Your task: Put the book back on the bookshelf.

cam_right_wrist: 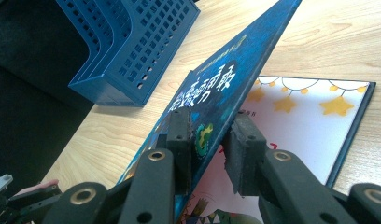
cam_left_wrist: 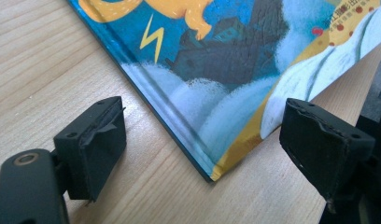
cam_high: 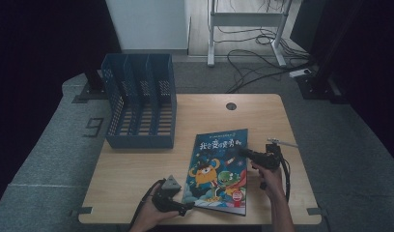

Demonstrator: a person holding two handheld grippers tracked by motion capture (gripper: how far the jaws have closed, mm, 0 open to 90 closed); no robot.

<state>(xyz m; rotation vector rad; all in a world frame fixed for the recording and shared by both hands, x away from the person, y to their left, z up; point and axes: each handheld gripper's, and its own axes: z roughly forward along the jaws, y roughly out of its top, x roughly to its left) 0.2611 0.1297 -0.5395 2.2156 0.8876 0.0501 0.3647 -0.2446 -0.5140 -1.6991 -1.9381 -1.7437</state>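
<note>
- Picture book with a glossy blue cartoon cover (cam_high: pixel 218 169) lies at about 5 o'clock on the pale wooden counter (cam_high: pixel 137 169), well apart from the rack.
- Right claw (cam_right_wrist: pixel 208 140) is clamped on the front cover's free edge; the cover stands lifted at a steep tilt, with the white star-printed inner page (cam_right_wrist: pixel 310 121) bared beneath. Opening is begun, I judge, but not finished.
- Left claw (cam_left_wrist: pixel 198 140) sits at the book's near 7 o'clock corner, jaws spread wide either side of the spine corner, pads touching nothing. Looks placed to steady the book.
- Left to do, by my reading: swing the cover fully over or lay it flat.
- Blue perforated plastic file rack (cam_high: pixel 139 108) with upright dividers stands at 10 o'clock; its slots look empty.
</note>
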